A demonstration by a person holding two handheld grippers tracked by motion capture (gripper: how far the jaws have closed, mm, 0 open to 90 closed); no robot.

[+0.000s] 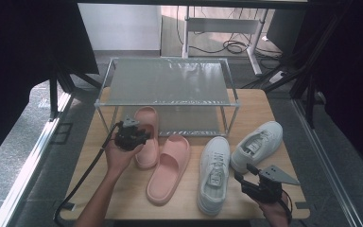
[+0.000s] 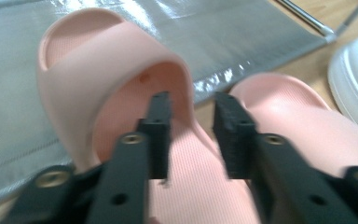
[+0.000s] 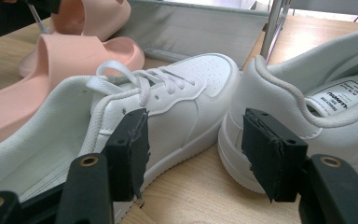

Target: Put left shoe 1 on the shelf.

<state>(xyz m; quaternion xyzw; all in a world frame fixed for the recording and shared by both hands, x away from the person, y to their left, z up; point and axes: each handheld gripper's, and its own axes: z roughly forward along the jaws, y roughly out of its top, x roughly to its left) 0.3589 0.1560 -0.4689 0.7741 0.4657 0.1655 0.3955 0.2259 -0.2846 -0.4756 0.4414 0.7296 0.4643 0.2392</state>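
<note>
At the near right corner of the table (image 1: 123, 198), the right gripper (image 1: 251, 182) is hovering low behind the two white sneakers, its jaws standing wide apart with nothing between them. The left sneaker (image 1: 213, 174) is lying heel toward the person; the right sneaker (image 1: 257, 145) is angling off to the far right, the two touching or nearly so near the middle. This hand is best waiting clear, so it is not nudging the pair.

Farther in on the left, the left gripper (image 1: 133, 135) is working at the far pink slide (image 1: 146, 137), whose toe is reaching under the shoe rack (image 1: 168, 101). In the left gripper view the jaws are standing partly apart over the slide's footbed (image 2: 186, 186), just behind its strap (image 2: 121, 60); the slide's right wall may be lying between the pads, though I cannot tell whether either is pressing on it. The near pink slide (image 1: 168, 168) is lying just beside it, to the right.

My judgement: the step is getting this slide onto the rack's lower shelf (image 1: 189, 124). A firm hold matters, so closing fully on the side wall or the strap before lifting, then keeping the sole level and sliding it in toe first, away from its neighbour, should be serving well.
</note>
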